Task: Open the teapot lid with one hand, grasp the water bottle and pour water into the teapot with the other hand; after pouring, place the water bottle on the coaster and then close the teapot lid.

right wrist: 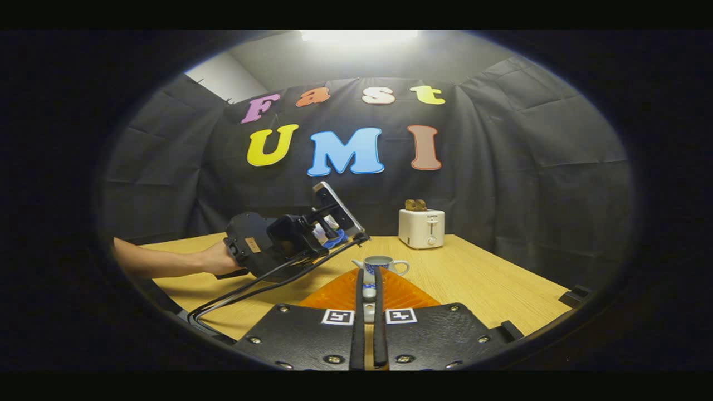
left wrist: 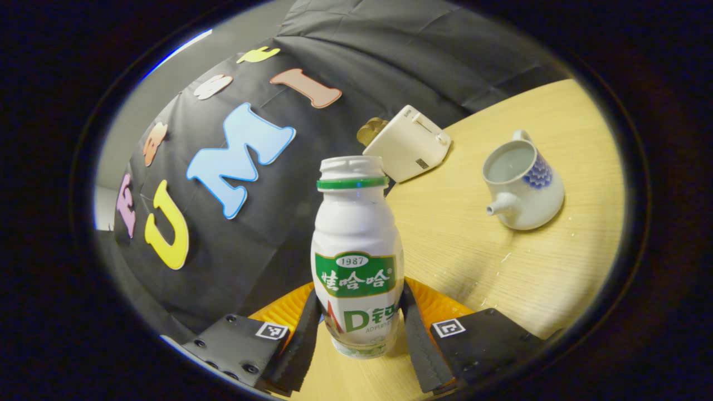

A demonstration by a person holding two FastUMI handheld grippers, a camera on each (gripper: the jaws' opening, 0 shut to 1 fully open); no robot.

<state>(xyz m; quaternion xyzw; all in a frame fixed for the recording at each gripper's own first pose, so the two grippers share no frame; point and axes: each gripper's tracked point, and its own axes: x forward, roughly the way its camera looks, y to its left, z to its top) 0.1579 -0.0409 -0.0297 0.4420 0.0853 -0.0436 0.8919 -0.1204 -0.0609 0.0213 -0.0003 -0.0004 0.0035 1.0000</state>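
between the fingers of the left gripper (left wrist: 361, 328), nearest the lens in the left gripper view, stands the water bottle (left wrist: 357, 250); both fingers press on its lower body, one on each side, so the tongs are holding the bottle; it is uncapped, roughly upright, and appears nearly empty, which suggests pouring is done; beneath it an orange ribbed edge, taken to be the coaster (left wrist: 440, 303), shows on either side; whether the bottle base already touches it cannot be told; the grip low on the body keeps the neck free and the base easy to set down; farther off on the wooden table (left wrist: 535, 278) sits the teapot (left wrist: 522, 186), lid off, mouth open, apparently holding water, spout toward the camera, well apart from the bottle; beyond it a white toaster (left wrist: 408, 143) stands at the table's far edge against the black cloth wall

in the right gripper view the right gripper (right wrist: 368, 292) is narrowed onto a small object, judged to be the teapot lid (right wrist: 369, 290), held clear so the mouth stays open; past its tips lies the orange coaster, then the open teapot; to one side a person's hand (right wrist: 214, 259) holds the other gripper, with cables trailing over the table; judged step: release the bottle on the coaster, then refit the lid
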